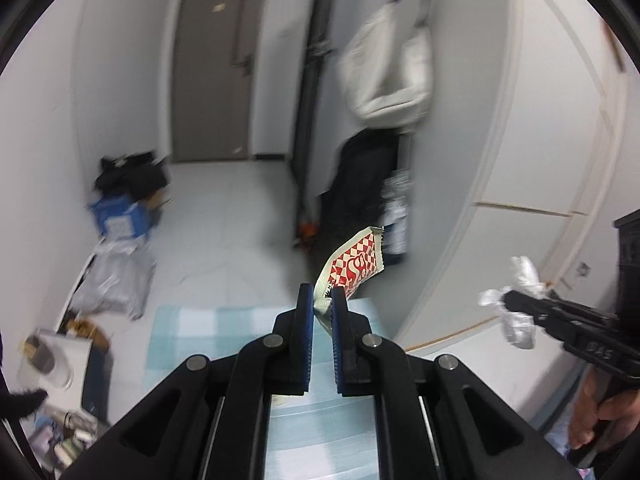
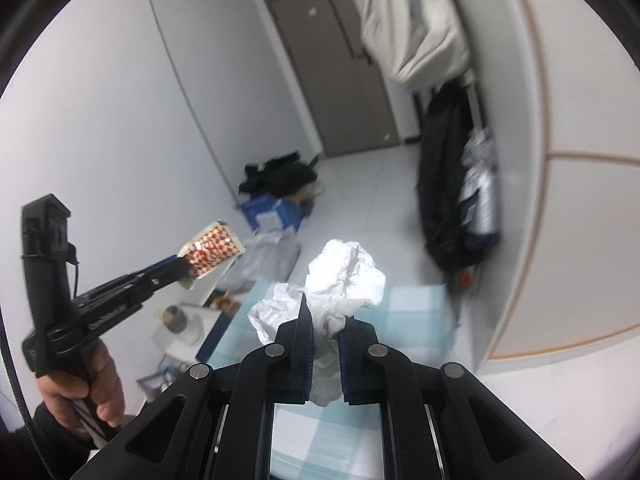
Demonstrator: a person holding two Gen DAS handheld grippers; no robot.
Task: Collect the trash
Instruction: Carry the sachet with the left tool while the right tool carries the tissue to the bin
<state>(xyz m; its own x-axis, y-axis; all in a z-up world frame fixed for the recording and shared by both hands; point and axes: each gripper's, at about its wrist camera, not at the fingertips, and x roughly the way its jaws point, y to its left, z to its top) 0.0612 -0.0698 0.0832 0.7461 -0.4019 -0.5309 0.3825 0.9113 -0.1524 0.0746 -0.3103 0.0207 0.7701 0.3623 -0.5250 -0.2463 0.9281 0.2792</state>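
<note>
Crumpled white tissue point(image 2: 346, 280), glossy checkered wrapper point(image 1: 354, 266), tongs-pinched

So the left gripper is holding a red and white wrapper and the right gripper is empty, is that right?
Not quite. The left gripper does hold the red and white wrapper, but the right gripper is shut on crumpled white paper, as the right wrist view shows.

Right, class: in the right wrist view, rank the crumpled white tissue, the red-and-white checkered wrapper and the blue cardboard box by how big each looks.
1. Crumpled white tissue, by far the largest, though it is nearest the camera.
2. Blue cardboard box and red-and-white checkered wrapper: these look alike in size, so no ranking; the box sits much farther away.
</note>
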